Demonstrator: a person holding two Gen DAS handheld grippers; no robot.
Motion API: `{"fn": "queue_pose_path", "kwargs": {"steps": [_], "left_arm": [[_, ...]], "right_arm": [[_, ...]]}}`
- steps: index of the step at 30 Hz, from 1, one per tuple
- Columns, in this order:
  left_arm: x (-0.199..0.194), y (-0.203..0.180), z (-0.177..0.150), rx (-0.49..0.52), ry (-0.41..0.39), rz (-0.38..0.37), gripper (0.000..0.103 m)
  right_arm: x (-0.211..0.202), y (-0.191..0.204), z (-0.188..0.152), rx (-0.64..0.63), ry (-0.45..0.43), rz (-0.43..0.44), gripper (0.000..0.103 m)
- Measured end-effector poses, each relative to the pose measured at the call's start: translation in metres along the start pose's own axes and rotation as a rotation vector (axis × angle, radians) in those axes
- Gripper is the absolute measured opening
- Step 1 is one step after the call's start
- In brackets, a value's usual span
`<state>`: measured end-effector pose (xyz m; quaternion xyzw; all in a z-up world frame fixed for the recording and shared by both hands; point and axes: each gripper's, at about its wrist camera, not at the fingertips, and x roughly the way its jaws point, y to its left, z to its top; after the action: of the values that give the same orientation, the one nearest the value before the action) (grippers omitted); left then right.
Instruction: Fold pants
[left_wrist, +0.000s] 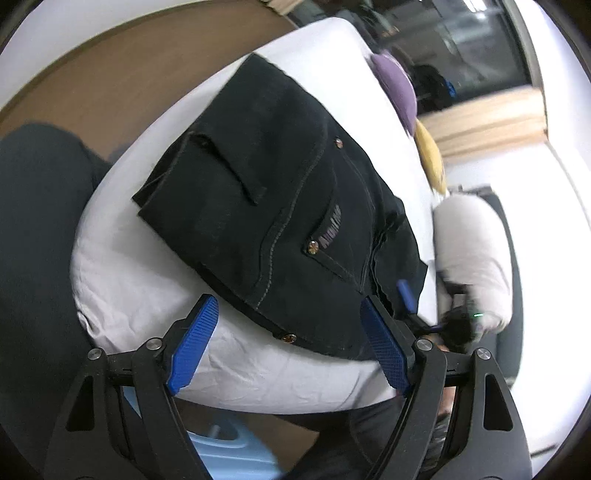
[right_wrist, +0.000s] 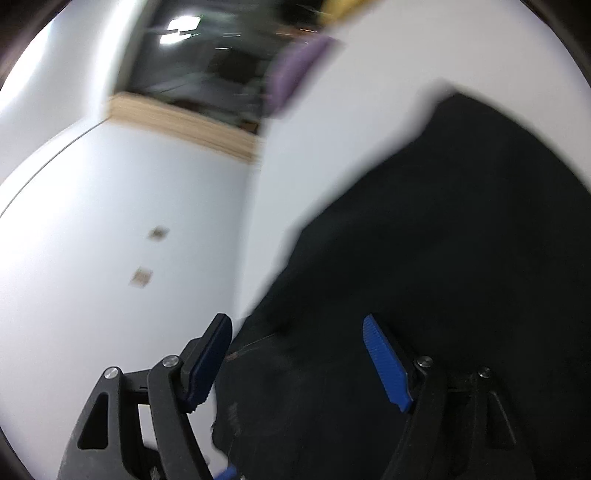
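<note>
While both hand-held grippers (left_wrist: 288, 332) (right_wrist: 295, 360) gape empty, only the left view shows the pants' (left_wrist: 280, 206) rivets.

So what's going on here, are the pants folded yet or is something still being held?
A person with a handheld gripper in each hand is folding dark denim pants on a white padded surface. The pants lie in a compact folded bundle, pocket side up. The left gripper has its jaws open near the bundle's edge with nothing pinched. The right gripper is open too, its jaws over the dark cloth; that view is blurred. Purple and yellow items lie at the far edge.
</note>
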<state>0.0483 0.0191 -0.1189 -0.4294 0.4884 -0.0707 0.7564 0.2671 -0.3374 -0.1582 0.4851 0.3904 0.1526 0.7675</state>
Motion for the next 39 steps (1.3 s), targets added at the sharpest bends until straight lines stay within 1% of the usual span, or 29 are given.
{"fn": "queue_pose_path", "kwargs": {"steps": [1,2,6,8,10,12,14,18,19,20,22,24,26,27,30,32,35,36,37,38,39], "left_arm": [[0.003,-0.001,0.001,-0.016,-0.004,-0.008,0.079],[0.001,0.001,0.001,-0.029,-0.012,-0.012,0.079],[0.0,0.011,0.002,-0.086,-0.016,-0.019,0.079],[0.002,0.017,0.001,-0.126,-0.004,-0.031,0.079],[0.005,0.021,0.0,-0.15,-0.002,-0.033,0.079],[0.006,0.024,0.001,-0.159,-0.003,-0.036,0.079],[0.007,0.03,0.003,-0.181,-0.009,-0.045,0.079],[0.009,0.039,0.005,-0.23,-0.026,-0.085,0.087],[0.008,0.038,0.005,-0.227,-0.031,-0.091,0.087],[0.008,0.038,0.006,-0.219,-0.039,-0.104,0.087],[0.003,0.039,0.007,-0.22,-0.069,-0.165,0.086],[0.005,0.034,0.009,-0.213,-0.08,-0.18,0.085],[0.007,0.038,0.009,-0.217,-0.097,-0.206,0.085],[0.008,0.042,0.009,-0.225,-0.104,-0.22,0.084],[0.016,0.048,0.011,-0.261,-0.134,-0.29,0.081],[0.018,0.045,0.012,-0.241,-0.15,-0.298,0.075],[0.02,0.043,0.013,-0.229,-0.155,-0.303,0.075],[0.021,0.042,0.015,-0.231,-0.156,-0.309,0.072],[0.019,0.044,0.016,-0.23,-0.154,-0.313,0.063],[0.02,0.044,0.018,-0.228,-0.15,-0.319,0.053],[0.024,0.044,0.018,-0.226,-0.147,-0.319,0.047]], "right_arm": [[-0.001,0.001,-0.004,-0.019,-0.021,0.002,0.061],[-0.001,0.004,-0.008,-0.042,-0.019,0.006,0.061],[0.003,0.021,-0.048,-0.105,0.088,0.097,0.062],[-0.002,0.03,-0.063,-0.151,0.075,0.13,0.062],[-0.001,0.032,-0.065,-0.147,0.07,0.156,0.065],[0.002,0.028,-0.061,-0.124,0.067,0.168,0.065],[-0.003,0.019,-0.064,-0.106,0.058,0.184,0.065],[-0.001,0.014,-0.067,-0.118,0.046,0.225,0.063],[-0.001,0.013,-0.066,-0.119,0.045,0.232,0.063],[-0.001,0.011,-0.066,-0.114,0.041,0.242,0.063],[-0.004,0.006,-0.066,-0.104,0.038,0.253,0.059],[-0.008,0.003,-0.069,-0.099,0.039,0.251,0.055],[-0.007,0.003,-0.07,-0.102,0.038,0.251,0.055],[-0.013,0.003,-0.075,-0.106,0.039,0.251,0.055],[-0.013,0.003,-0.077,-0.118,0.039,0.245,0.054],[-0.013,0.003,-0.077,-0.12,0.039,0.243,0.054],[-0.017,0.002,-0.075,-0.13,0.041,0.239,0.052],[-0.019,0.001,-0.075,-0.136,0.042,0.234,0.051],[-0.019,0.001,-0.076,-0.138,0.042,0.232,0.05],[-0.02,0.001,-0.075,-0.14,0.042,0.23,0.05],[-0.021,0.001,-0.076,-0.142,0.043,0.227,0.049]]}}
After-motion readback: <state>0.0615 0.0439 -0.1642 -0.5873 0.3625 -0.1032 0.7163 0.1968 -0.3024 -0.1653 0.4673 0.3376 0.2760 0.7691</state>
